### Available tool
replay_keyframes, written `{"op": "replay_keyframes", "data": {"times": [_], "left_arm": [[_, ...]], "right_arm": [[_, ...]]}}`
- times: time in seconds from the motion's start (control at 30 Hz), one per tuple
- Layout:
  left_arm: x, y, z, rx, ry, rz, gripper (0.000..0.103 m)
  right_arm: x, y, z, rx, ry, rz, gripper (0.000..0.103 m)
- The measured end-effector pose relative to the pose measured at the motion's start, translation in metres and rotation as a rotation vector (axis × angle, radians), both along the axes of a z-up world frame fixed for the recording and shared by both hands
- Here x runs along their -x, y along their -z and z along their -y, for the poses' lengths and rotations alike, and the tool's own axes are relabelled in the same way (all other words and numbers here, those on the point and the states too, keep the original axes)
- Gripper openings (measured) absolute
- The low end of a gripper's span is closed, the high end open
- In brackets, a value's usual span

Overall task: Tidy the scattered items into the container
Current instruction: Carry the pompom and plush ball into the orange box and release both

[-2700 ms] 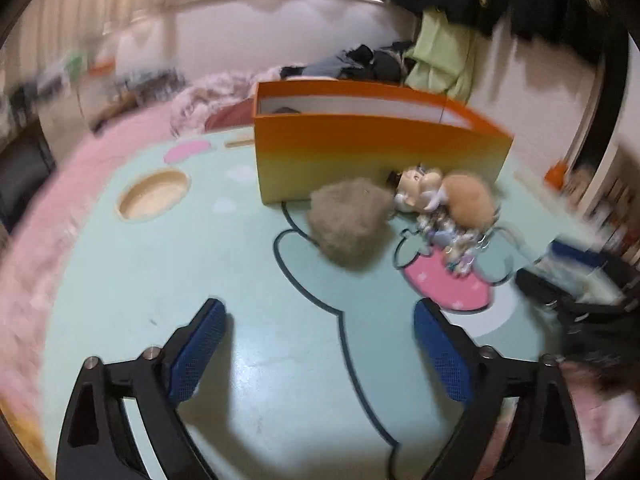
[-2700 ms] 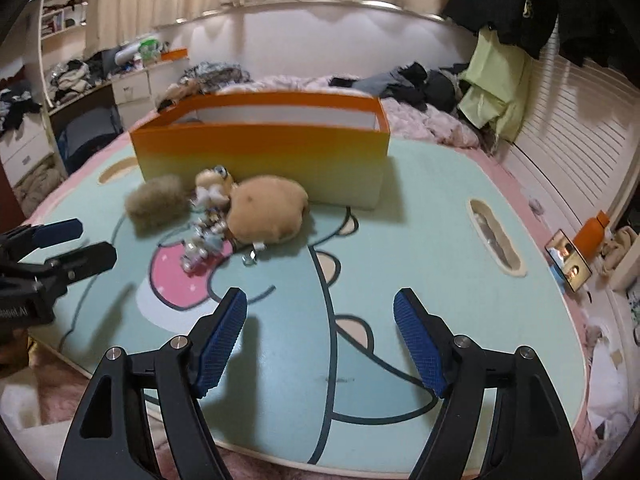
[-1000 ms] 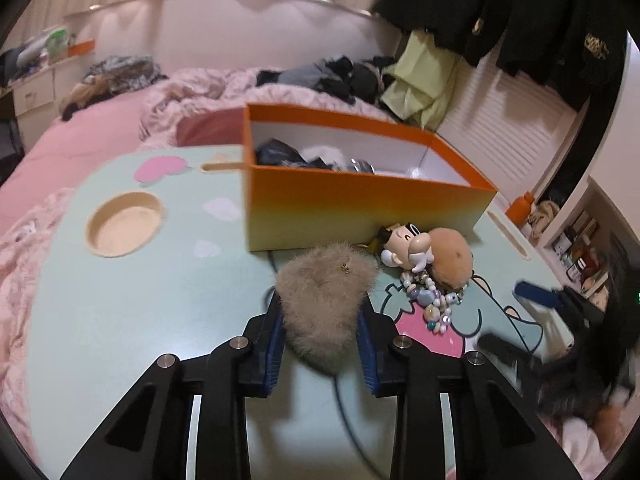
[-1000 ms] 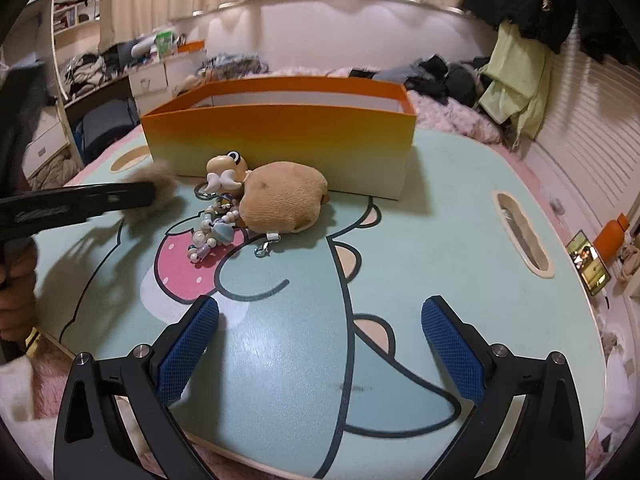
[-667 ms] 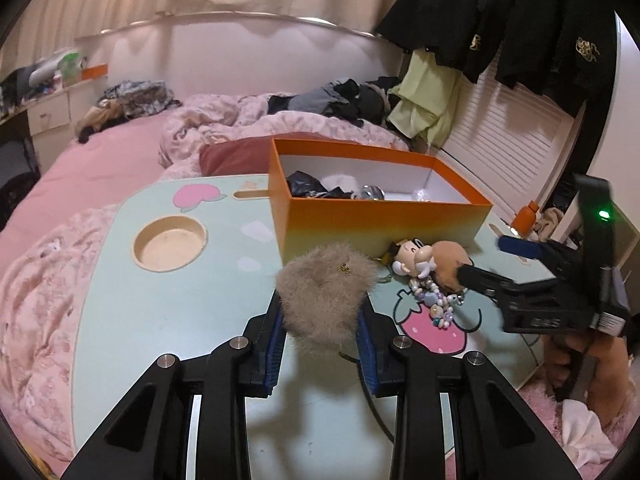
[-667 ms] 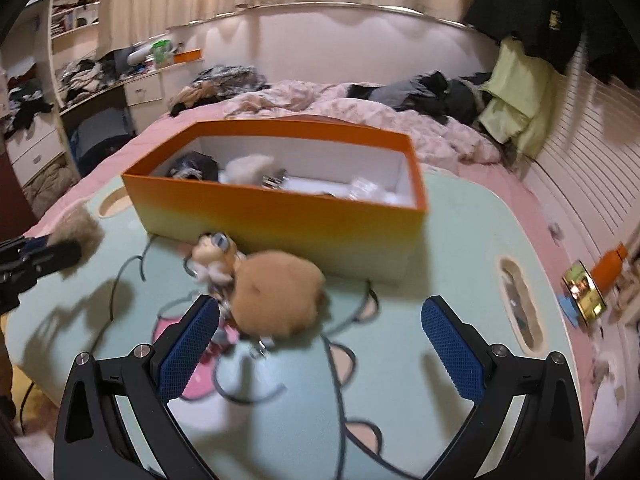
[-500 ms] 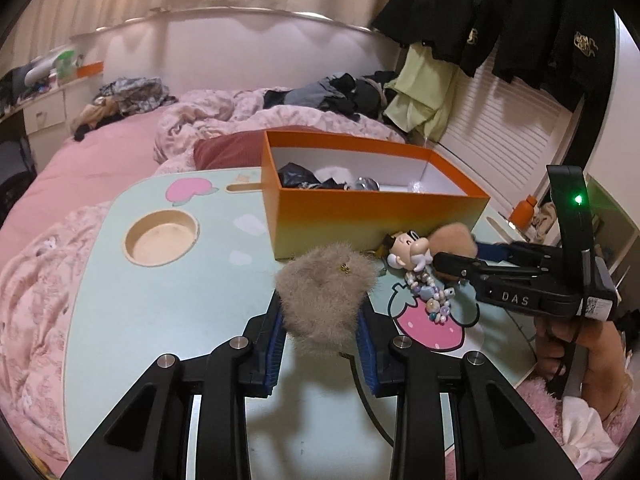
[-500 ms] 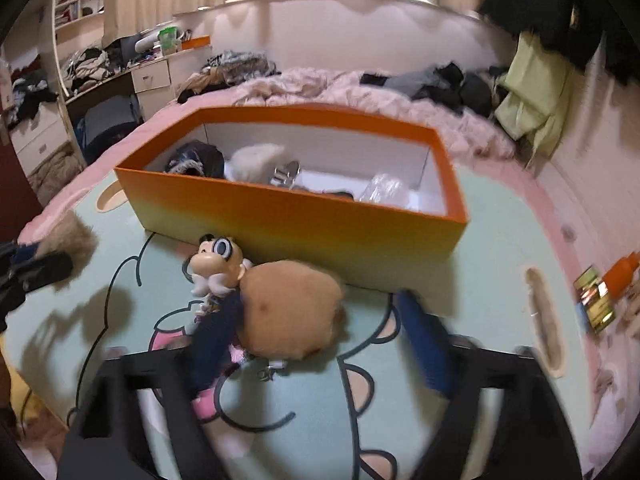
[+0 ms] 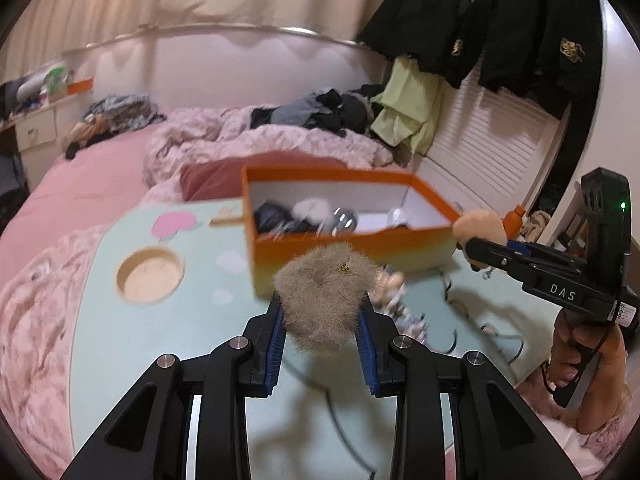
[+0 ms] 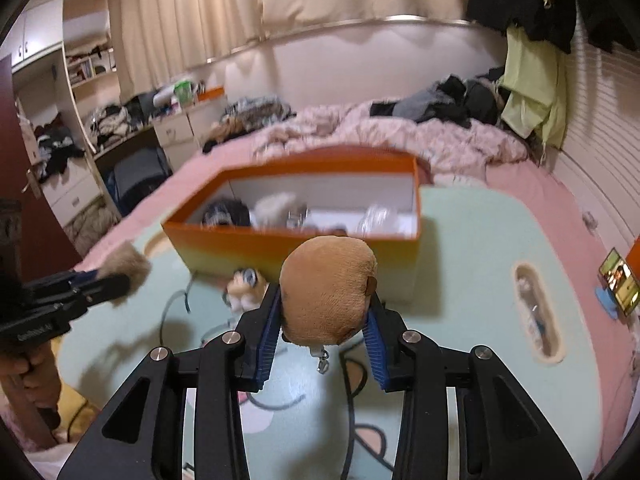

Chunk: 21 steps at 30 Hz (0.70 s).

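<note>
My left gripper is shut on a grey-beige fluffy pom-pom and holds it above the table, in front of the orange box. My right gripper is shut on a tan plush ball with a clip hanging below, lifted in front of the same orange box. The box holds dark and white soft items and something shiny. A small cartoon figure with a bead chain lies on the table by the box; it also shows in the left wrist view.
The mint-green cartoon table has a round cup recess at the left and a slot at the right. A pink bed with clothes lies behind the table. A phone stands at the right edge.
My left gripper closed on the pom-pom and lifted it. My right gripper moved in, closed on the tan plush ball and raised it off the table toward the box.
</note>
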<state>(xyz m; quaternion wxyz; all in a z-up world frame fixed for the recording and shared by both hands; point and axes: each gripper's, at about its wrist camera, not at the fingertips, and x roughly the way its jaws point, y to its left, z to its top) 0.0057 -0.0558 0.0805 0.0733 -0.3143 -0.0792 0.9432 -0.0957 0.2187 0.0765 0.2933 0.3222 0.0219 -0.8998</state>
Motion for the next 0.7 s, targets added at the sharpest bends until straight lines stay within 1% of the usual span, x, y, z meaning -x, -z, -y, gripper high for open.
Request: {"op": "replay_keyframes", "data": {"times": [0.07, 0.17, 0.27, 0.37, 0.4, 0.47, 0.5, 0.53, 0.57, 0.6, 0.63, 0.67, 0.7], "left_arm": [[0.017, -0.009, -0.004, 0.003, 0.015, 0.013, 0.031], [0.042, -0.019, -0.008, 0.003, 0.028, 0.032, 0.031], [0.073, -0.028, -0.012, 0.004, 0.035, 0.049, 0.031], [0.103, -0.027, -0.015, 0.022, 0.018, 0.077, 0.031], [0.116, -0.024, -0.015, 0.038, 0.01, 0.098, 0.031], [0.132, -0.016, -0.015, 0.044, 0.009, 0.15, 0.031], [0.139, -0.011, -0.014, 0.04, 0.006, 0.185, 0.035], [0.145, -0.006, -0.012, 0.033, -0.005, 0.214, 0.042], [0.145, -0.004, -0.011, 0.026, -0.017, 0.223, 0.047], [0.144, -0.004, -0.01, 0.02, -0.02, 0.219, 0.058], [0.138, -0.005, -0.008, 0.01, -0.018, 0.196, 0.068], [0.133, -0.005, -0.009, 0.008, -0.017, 0.18, 0.071], [0.124, -0.008, -0.008, 0.012, -0.016, 0.152, 0.076]], "right_arm": [[0.007, -0.01, 0.002, 0.006, -0.006, -0.016, 0.04], [0.019, -0.022, 0.01, -0.013, -0.003, -0.043, 0.04], [0.041, -0.028, 0.023, -0.025, -0.002, -0.041, 0.04], [0.062, -0.025, 0.036, -0.045, 0.012, -0.019, 0.04], [0.068, -0.023, 0.039, -0.057, 0.018, -0.015, 0.04], [0.081, -0.016, 0.049, -0.093, 0.037, -0.003, 0.04], [0.086, -0.012, 0.052, -0.114, 0.053, 0.0, 0.041], [0.09, -0.007, 0.055, -0.138, 0.072, 0.0, 0.042], [0.092, -0.003, 0.057, -0.157, 0.088, -0.003, 0.042], [0.092, 0.001, 0.059, -0.171, 0.101, -0.007, 0.044], [0.09, 0.003, 0.059, -0.172, 0.104, -0.01, 0.052], [0.087, 0.004, 0.057, -0.166, 0.101, -0.016, 0.061], [0.082, 0.004, 0.055, -0.152, 0.098, -0.029, 0.064]]}}
